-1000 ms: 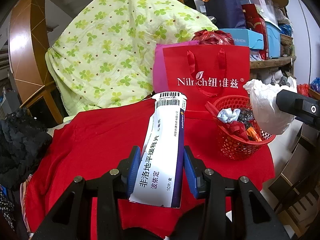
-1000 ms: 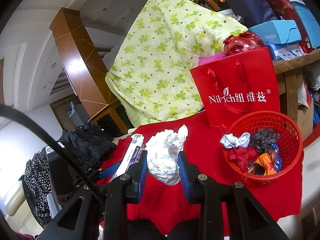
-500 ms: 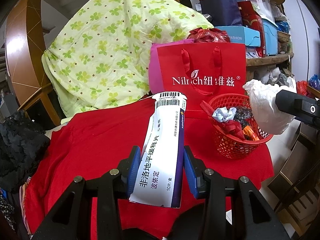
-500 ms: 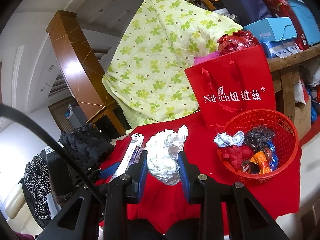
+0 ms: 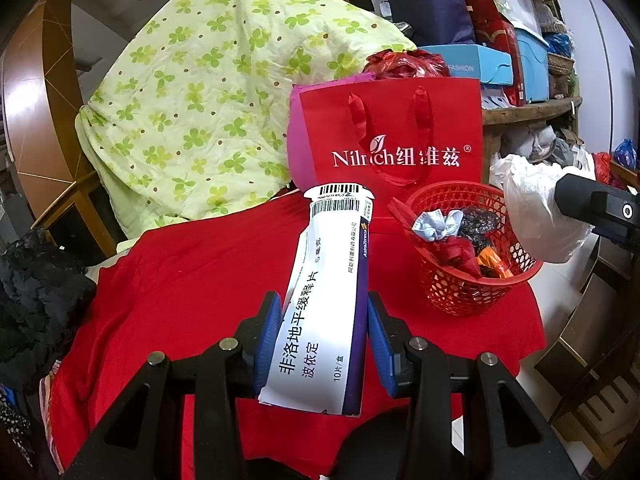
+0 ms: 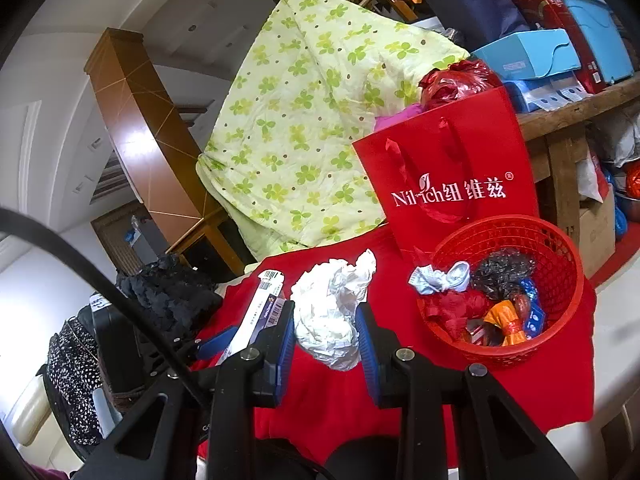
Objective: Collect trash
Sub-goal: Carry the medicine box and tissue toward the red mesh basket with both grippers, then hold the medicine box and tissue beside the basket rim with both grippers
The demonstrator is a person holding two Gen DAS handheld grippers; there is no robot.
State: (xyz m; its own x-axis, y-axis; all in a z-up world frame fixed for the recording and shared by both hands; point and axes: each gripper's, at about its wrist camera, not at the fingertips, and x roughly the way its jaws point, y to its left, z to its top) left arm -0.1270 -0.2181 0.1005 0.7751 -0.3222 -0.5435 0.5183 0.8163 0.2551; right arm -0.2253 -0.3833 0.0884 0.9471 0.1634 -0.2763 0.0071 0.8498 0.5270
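Your left hand-held gripper (image 5: pixel 322 344) is clamped on a flattened white and purple cardboard medicine box (image 5: pixel 326 304), whose barcoded end sticks out ahead of the blue pads. Your right hand-held gripper (image 6: pixel 325 334) is clamped on a crumpled white plastic bag (image 6: pixel 334 312). The round red plastic mesh basket (image 6: pixel 560 256), already holding wrappers, sits ahead and to the right of both, on the table's red cloth (image 5: pixel 192 280).

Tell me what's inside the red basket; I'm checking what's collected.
The red basket holds a pale blue-white wrapper, crumpled black plastic, red scraps and an orange wrapper. Anything beneath them is covered.
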